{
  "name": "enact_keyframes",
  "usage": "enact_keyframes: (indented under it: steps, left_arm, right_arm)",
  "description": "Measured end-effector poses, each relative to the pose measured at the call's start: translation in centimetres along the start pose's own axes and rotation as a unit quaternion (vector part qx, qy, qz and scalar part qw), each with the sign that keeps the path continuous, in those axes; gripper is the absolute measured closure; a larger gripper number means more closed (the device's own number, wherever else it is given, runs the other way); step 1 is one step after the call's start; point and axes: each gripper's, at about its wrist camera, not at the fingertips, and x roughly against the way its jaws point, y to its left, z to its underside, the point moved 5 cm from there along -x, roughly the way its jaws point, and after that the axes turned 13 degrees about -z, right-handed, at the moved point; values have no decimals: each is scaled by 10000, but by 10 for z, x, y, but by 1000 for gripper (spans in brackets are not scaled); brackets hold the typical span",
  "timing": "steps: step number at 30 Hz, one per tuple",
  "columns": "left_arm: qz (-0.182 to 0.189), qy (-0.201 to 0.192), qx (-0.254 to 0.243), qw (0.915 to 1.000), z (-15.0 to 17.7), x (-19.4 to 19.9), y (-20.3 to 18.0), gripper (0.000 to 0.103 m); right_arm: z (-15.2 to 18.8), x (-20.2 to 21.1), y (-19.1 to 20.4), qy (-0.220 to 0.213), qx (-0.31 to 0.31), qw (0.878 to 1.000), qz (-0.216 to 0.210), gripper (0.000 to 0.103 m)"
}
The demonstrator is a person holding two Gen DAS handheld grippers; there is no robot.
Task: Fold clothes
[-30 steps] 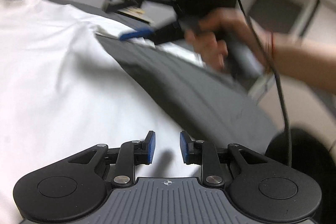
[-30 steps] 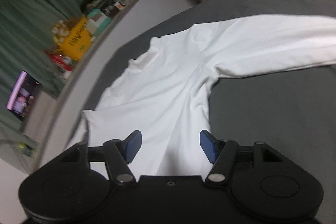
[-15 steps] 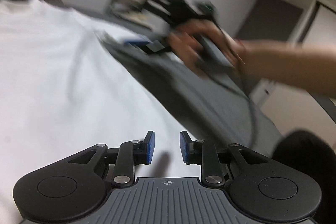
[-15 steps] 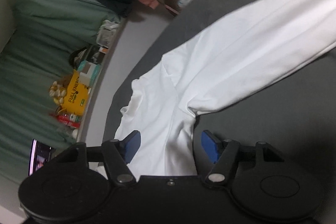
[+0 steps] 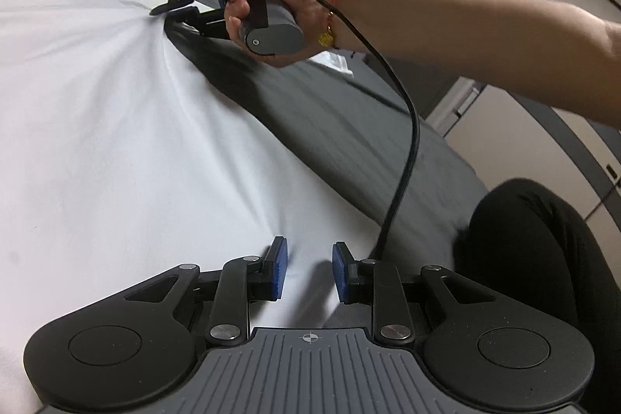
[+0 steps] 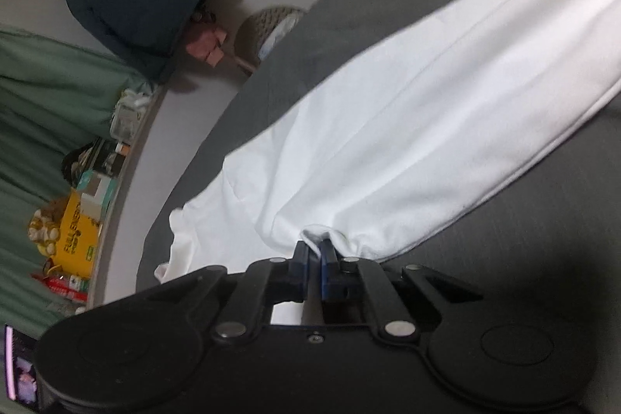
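The white shirt (image 5: 128, 127) is spread flat on the grey bed (image 5: 349, 127), filling the left half of the left wrist view. The right gripper (image 6: 315, 253) has just been closed, and a bunched edge of fabric near the sleeve seam is pinched between its pads. The left gripper (image 5: 308, 272) is held partly open over the hem, nothing being gripped. The cloth is judged light, soft and limp; seams and hems offer the firmest hold.
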Motion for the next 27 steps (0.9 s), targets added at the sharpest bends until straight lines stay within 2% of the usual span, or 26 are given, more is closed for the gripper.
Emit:
enact_keyframes:
  steps: [2, 4, 6, 7, 10, 12, 13, 15, 16, 20, 23, 25, 27]
  left_arm:
    - [64, 19, 51, 10000, 1, 2, 1, 78]
    - [157, 101, 71, 9998, -2, 0, 10, 78]
    - [272, 256, 21, 9993, -2, 3, 9, 78]
    - [309, 317, -3, 9990, -6, -2, 11, 78]
    - [340, 425, -19, 9985, -10, -7, 14, 78]
    - [319, 423, 30, 9986, -11, -7, 15, 78]
    - [295, 416, 28, 9987, -11, -6, 15, 78]
    - [251, 390, -12, 9989, -12, -8, 14, 78]
    - [239, 378, -12, 9990, -12, -7, 15, 78]
    - [229, 372, 98, 9990, -14, -4, 21, 78]
    - [201, 370, 83, 9991, -17, -5, 25, 78]
    - [176, 363, 59, 9992, -19, -5, 24, 78]
    - [180, 384, 53, 9991, -20, -3, 26, 78]
  right_arm:
    - [-1, 1, -1, 156, -19, 9998, -125, 91]
    - [-2, 11, -1, 177, -56, 9996, -215, 79]
    - [2, 25, 2, 269, -42, 9989, -371, 61]
    - [5, 31, 4, 373, -9, 9983, -444, 60]
    - [27, 41, 9, 988, 436, 9935, -353, 64]
    - [44, 47, 11, 1415, 733, 9869, -267, 81]
    - [53, 50, 12, 1618, 873, 9827, -226, 86]
    - [66, 55, 11, 1712, 983, 9802, -165, 97]
    - [68, 60, 12, 1599, 1032, 9817, -94, 99]
    - [72, 81, 8, 1060, 853, 9906, 136, 100]
    - [76, 88, 1, 979, 619, 9932, 119, 100]
    - [77, 92, 3, 993, 615, 9931, 91, 96]
    - [81, 101, 7, 1011, 688, 9925, 38, 79]
